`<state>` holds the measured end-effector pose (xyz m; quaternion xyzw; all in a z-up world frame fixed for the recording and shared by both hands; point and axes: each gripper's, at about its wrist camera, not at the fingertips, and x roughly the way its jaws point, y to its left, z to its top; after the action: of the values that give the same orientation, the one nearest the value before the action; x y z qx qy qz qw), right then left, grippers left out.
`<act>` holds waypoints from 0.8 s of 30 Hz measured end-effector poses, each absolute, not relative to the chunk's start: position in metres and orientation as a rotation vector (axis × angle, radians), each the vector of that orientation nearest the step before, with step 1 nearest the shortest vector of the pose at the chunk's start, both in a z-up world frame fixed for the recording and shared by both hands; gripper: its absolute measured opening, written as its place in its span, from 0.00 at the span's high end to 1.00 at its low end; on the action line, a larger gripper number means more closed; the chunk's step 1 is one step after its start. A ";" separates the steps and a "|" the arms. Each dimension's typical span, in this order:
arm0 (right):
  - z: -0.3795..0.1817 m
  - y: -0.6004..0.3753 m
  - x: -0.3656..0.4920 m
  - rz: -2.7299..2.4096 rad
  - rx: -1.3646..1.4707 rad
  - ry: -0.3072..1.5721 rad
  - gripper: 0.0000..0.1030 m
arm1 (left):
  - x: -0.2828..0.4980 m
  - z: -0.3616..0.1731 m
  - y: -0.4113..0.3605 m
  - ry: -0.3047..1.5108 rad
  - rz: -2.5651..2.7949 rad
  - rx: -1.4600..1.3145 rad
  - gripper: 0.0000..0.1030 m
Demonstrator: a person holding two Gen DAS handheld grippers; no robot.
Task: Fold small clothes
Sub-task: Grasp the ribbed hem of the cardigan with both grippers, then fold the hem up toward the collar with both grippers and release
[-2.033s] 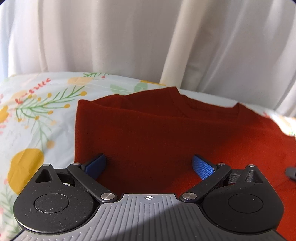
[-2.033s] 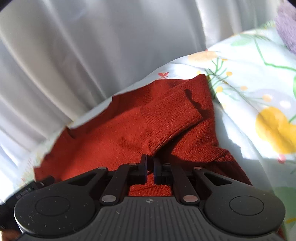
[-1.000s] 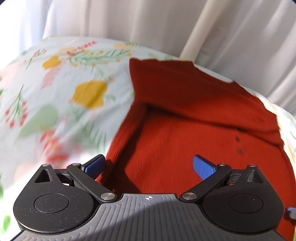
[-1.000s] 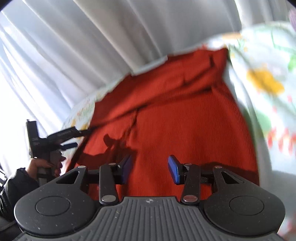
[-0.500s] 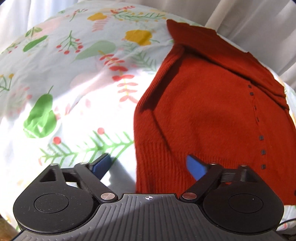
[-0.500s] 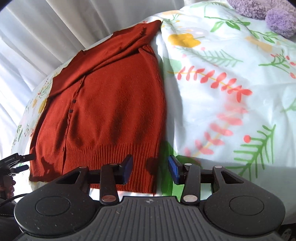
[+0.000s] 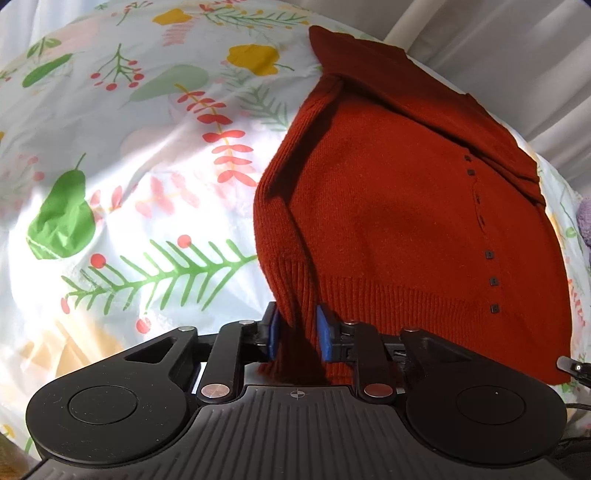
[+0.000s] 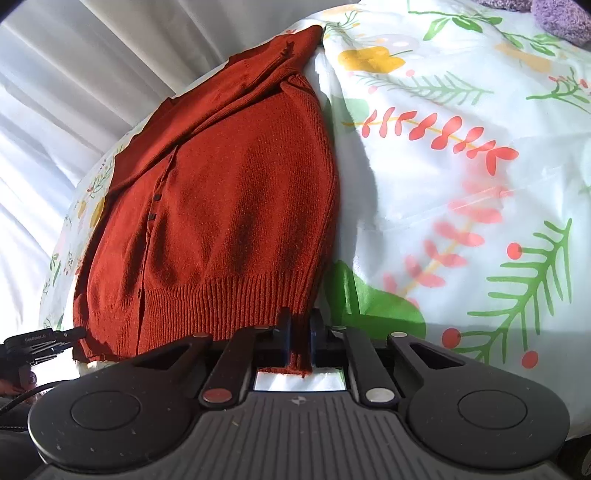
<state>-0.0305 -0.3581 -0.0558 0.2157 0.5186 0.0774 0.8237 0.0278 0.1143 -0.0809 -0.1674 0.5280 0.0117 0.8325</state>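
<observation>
A rust-red knitted cardigan (image 7: 399, 206) with a row of small dark buttons lies flat on a floral bedsheet (image 7: 122, 177), its sleeves folded across the top. My left gripper (image 7: 297, 334) is shut on the cardigan's ribbed hem at its near left corner. In the right wrist view the same cardigan (image 8: 229, 206) fills the left half. My right gripper (image 8: 298, 334) is shut on the hem at its near right corner. The left gripper's tip shows at the far left of the right wrist view (image 8: 40, 341).
White curtains (image 8: 110, 55) hang behind the far edge of the bed. A purple fluffy item (image 8: 557, 14) lies at the top right of the sheet (image 8: 461, 177). Sheet spreads to the left of the cardigan and to its right.
Both grippers pulled back from the collar end to the hem. Half a second ago they were open at the hem corners; now each has closed on the ribbed hem.
</observation>
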 end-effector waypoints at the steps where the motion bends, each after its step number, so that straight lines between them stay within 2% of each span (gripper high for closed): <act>1: -0.056 -0.358 -0.030 0.167 0.465 1.103 0.93 | 0.028 -0.082 0.115 1.121 0.019 -0.372 0.87; 8: -0.062 -0.372 -0.031 0.212 0.633 1.085 0.95 | 0.031 -0.068 0.122 1.059 -0.029 -0.470 0.92; 15: -0.046 -0.389 -0.013 0.294 0.853 0.951 0.96 | 0.066 -0.025 0.131 0.844 -0.111 -0.626 0.93; 19: -0.026 -0.382 0.018 0.312 0.803 0.843 0.96 | 0.101 -0.014 0.126 0.760 -0.099 -0.602 0.93; 24: -0.017 -0.370 0.062 0.229 0.663 0.774 0.96 | 0.142 -0.023 0.124 0.756 -0.036 -0.574 0.93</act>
<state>0.0624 -0.3696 -0.0171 0.3167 0.3698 0.1095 0.8666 0.1416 0.1244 -0.0233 -0.2763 0.3641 -0.0175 0.8893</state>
